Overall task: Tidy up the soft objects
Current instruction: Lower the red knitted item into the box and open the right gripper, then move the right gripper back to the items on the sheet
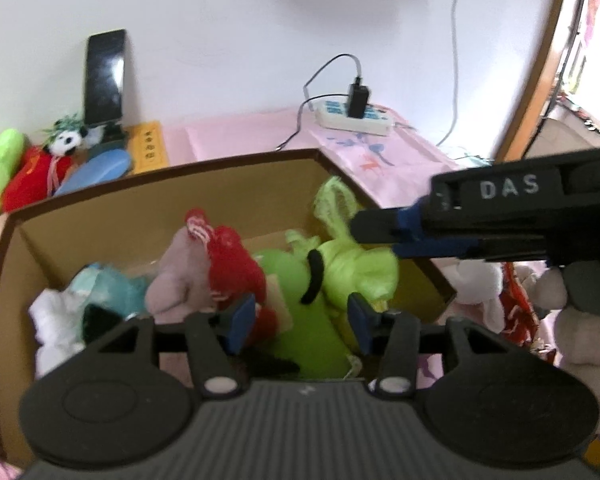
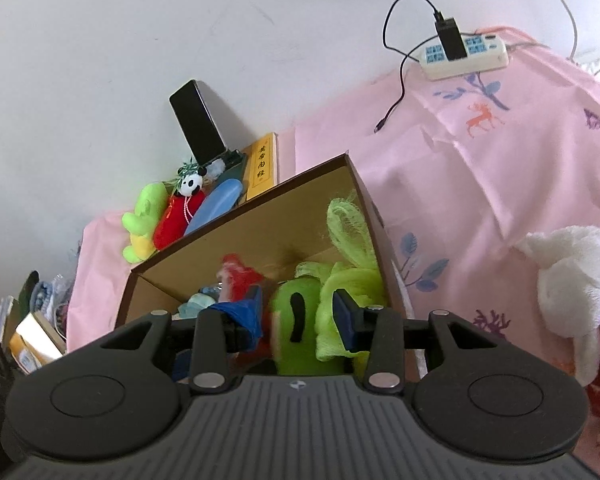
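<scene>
The job looked well under way. The cardboard box (image 1: 100, 216) already held a heap of soft toys: a white one at the far left, a teal one (image 1: 112, 288), a mauve one (image 1: 180, 276), a red one (image 1: 232, 268), a smooth green one (image 1: 300, 308) with a black stripe, and a fuzzy lime one (image 1: 360, 268) whose loop stood up against the right wall.

Toys were still left outside. Beyond the box's far wall, ahead and to the left of both tools, sat a green and yellow toy (image 2: 142, 224), a red toy (image 2: 176, 224) and a small panda (image 2: 191, 185), beside a phone (image 2: 198, 122) propped against the wall. To the right of the right gripper (image 2: 298, 314) lay a white toy (image 2: 572, 280) on the pink cloth (image 2: 480, 184), with red fabric just past it, so several pieces probably remained.

The left gripper (image 1: 300, 316) hung over the near edge of the box with its jaws parted and nothing between them; the red and green toys lay just below and ahead of its pads. The right gripper also stood with its jaws apart over the box's right end. The green and lime toys showed between its pads, but I could not tell whether they touched. Seen from the left, its fingers looked nearly closed next to the lime toy.
</scene>
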Demonstrator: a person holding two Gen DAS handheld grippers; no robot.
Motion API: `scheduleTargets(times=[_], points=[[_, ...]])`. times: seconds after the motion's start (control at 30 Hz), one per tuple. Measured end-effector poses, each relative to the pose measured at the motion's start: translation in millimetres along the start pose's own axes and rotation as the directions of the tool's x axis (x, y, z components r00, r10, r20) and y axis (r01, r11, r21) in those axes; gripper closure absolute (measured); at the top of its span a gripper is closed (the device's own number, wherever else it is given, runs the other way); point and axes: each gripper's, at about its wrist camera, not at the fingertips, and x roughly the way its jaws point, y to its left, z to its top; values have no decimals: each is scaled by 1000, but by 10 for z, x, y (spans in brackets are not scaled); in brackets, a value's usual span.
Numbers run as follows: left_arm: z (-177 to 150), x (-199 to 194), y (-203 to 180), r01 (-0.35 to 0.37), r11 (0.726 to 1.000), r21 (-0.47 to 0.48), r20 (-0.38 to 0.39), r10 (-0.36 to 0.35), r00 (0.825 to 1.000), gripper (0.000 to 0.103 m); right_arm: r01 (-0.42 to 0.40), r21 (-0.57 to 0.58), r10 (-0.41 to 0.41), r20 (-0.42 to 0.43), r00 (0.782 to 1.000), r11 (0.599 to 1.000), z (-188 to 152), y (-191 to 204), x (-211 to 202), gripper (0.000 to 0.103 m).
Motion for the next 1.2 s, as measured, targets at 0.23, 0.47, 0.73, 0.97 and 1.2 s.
scheduleTargets(times=[0.23,0.47,0.73,0.97,1.2], points=[[-22,-23,-169,-147,989,-17,-56,146,988,52,-2,-93,3,13,1000,996,-20,-60,-90,80],[-12,-72,-396,-289,957,-22,-85,286,954,40,-13,-140,14,6,1000,990,-22,-201,-200,80],[23,-78,-648,-392,919,-25,-120,387,914,38,-45,-178,46,-2,999,983,-33,-373,-349,80],[46,-123,-852,-405,913,-49,-124,397,910,38,-78,-193,79,-5,997,978,-53,-534,-507,80],[32,-120,-1110,-435,900,-34,-126,428,895,38,-108,-171,110,5,994,979,-71,-711,-664,80]])
